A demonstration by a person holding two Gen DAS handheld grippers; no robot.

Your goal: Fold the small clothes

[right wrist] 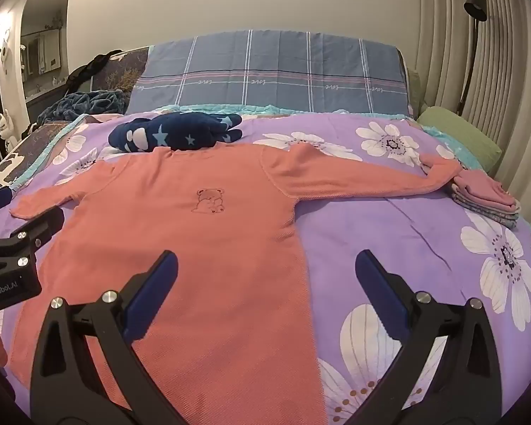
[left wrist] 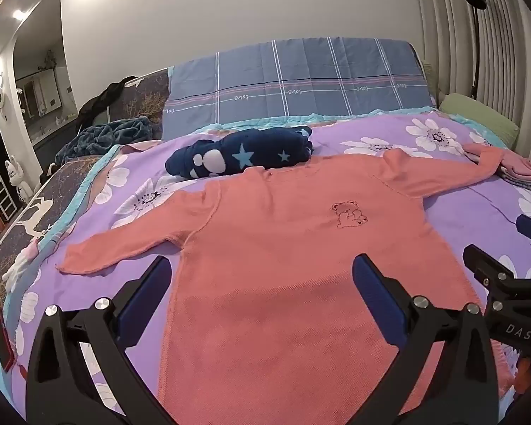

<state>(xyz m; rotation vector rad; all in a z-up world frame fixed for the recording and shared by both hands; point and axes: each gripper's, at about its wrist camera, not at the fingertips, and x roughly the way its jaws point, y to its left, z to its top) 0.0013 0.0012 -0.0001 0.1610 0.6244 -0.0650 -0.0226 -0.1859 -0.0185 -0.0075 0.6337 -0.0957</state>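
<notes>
A salmon-pink long-sleeved shirt (left wrist: 283, 248) with a small bear outline on the chest lies flat, face up, on the purple flowered bedspread (left wrist: 442, 226), sleeves spread out. It also shows in the right wrist view (right wrist: 201, 248). My left gripper (left wrist: 262, 276) is open and empty over the shirt's lower left part. My right gripper (right wrist: 265, 269) is open and empty over the shirt's lower right edge. The right sleeve's cuff reaches a stack of folded clothes (right wrist: 485, 194).
A dark blue star-patterned garment (left wrist: 244, 156) lies bunched just beyond the shirt's collar. A blue plaid pillow (left wrist: 293, 78) stands at the headboard, a green pillow (right wrist: 460, 134) at the right. A rumpled blue blanket (left wrist: 102, 138) lies far left. A floor lamp (right wrist: 474, 7) stands by the curtains.
</notes>
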